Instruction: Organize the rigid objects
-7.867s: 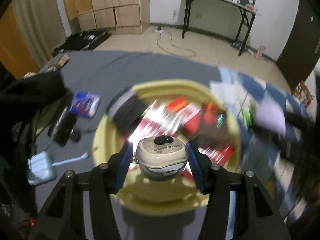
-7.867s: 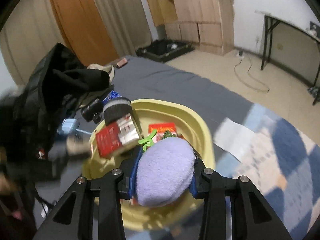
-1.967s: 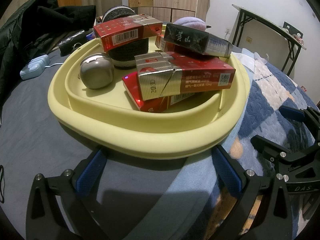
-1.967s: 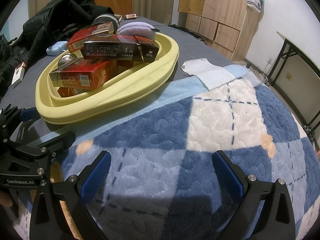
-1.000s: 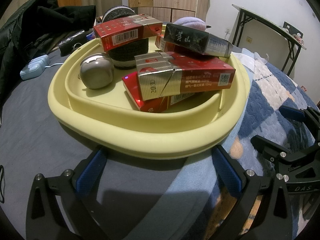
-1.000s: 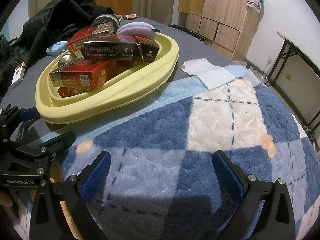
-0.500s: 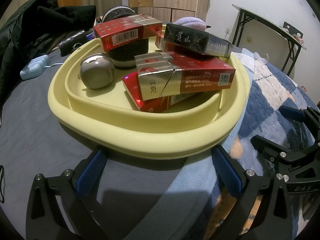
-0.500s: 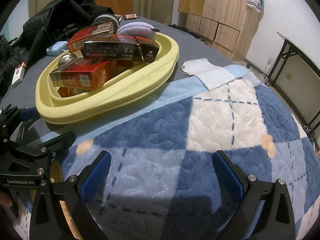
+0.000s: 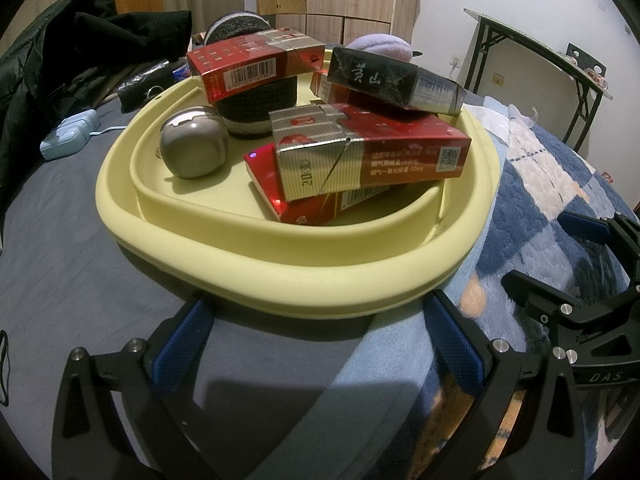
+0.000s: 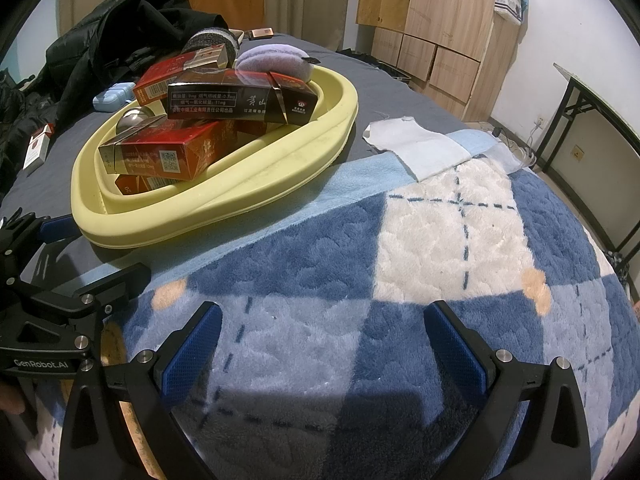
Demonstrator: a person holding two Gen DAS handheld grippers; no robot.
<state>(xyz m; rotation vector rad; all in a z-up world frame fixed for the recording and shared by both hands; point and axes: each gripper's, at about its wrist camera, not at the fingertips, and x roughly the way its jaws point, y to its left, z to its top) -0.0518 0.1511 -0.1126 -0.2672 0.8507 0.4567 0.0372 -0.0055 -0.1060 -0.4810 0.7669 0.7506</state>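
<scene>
A pale yellow basin (image 9: 304, 280) (image 10: 256, 196) rests on the bed, filled with several red cigarette boxes (image 9: 372, 156) (image 10: 168, 152), a dark box (image 9: 396, 80) (image 10: 244, 102), a silver rounded case (image 9: 194, 142), a grey knit roll (image 9: 256, 104) and a lilac pouch (image 10: 272, 62). My left gripper (image 9: 316, 344) lies open on the bed just in front of the basin's near rim, empty. My right gripper (image 10: 324, 344) lies open on the blue checked blanket (image 10: 400, 280), to the right of the basin, also empty.
A black jacket (image 9: 60, 52) is heaped at the left. A light blue case (image 9: 68, 134) and a loose cigarette pack (image 10: 38, 146) lie on the grey sheet. A white cloth (image 10: 416, 144) lies right of the basin. Wooden cabinets (image 10: 432, 12) and a black-legged desk (image 9: 540, 64) stand behind.
7.9 s ago both grippers hung over the basin holding a silver case and the lilac pouch; both now lie in it. Over the last two seconds nothing has moved.
</scene>
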